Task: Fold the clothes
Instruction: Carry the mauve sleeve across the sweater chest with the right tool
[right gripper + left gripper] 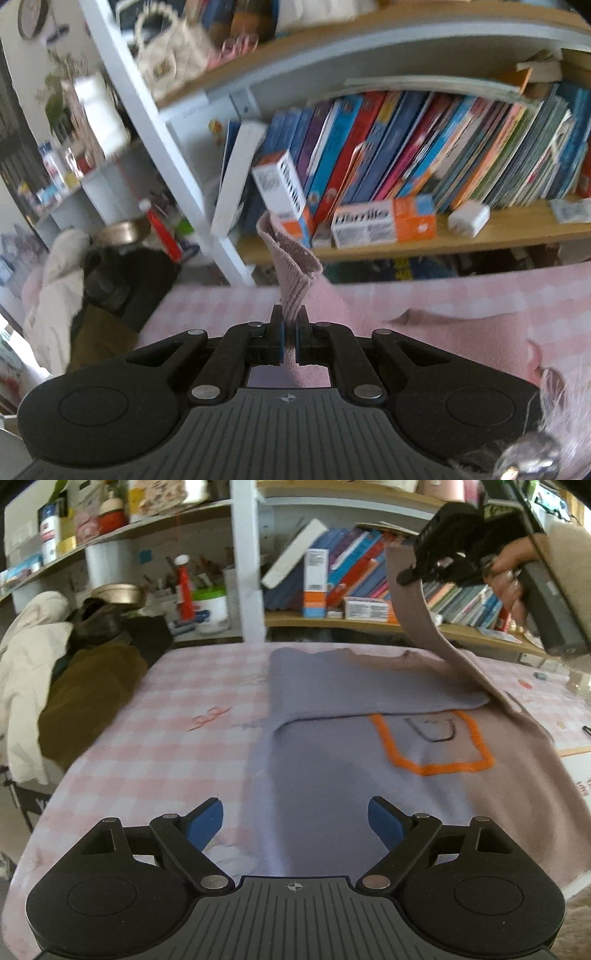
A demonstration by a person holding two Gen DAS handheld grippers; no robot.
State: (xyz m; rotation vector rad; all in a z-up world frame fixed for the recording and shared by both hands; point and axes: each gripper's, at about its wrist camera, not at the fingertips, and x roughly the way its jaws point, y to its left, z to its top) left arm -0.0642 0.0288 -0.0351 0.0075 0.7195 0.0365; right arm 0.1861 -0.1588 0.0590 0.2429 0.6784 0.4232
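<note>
Nearest the left wrist camera, at six o'clock, the left gripper (295, 821) stands with its blue pads spread wide and nothing between them, poised above the lower part of the sweater (332, 775). That sweater lies flat on the pink checked tablecloth (147, 720), front up, its orange-outlined patch (432, 746) showing toward three o'clock of the view's centre. One sleeve (351, 679) is already laid across the chest, just beyond the patch, so that fold is judged complete. Farther off, at two o'clock, the other sleeve (417, 620) rises off the table in a taut arc to the right gripper (410, 574), held aloft in the person's hand (509, 579). The right wrist view confirms the hold: the jaws are closed on the ribbed cuff (291, 266), which stands up out of them. Judged from this, the task is partly done; the raised sleeve must yet be laid over the body, and the lengthwise folds of the body remain. Beyond, at nine o'clock, a heap of other clothes (55, 686) waits unfolded. Bookshelves (369, 620) close the far side.
</note>
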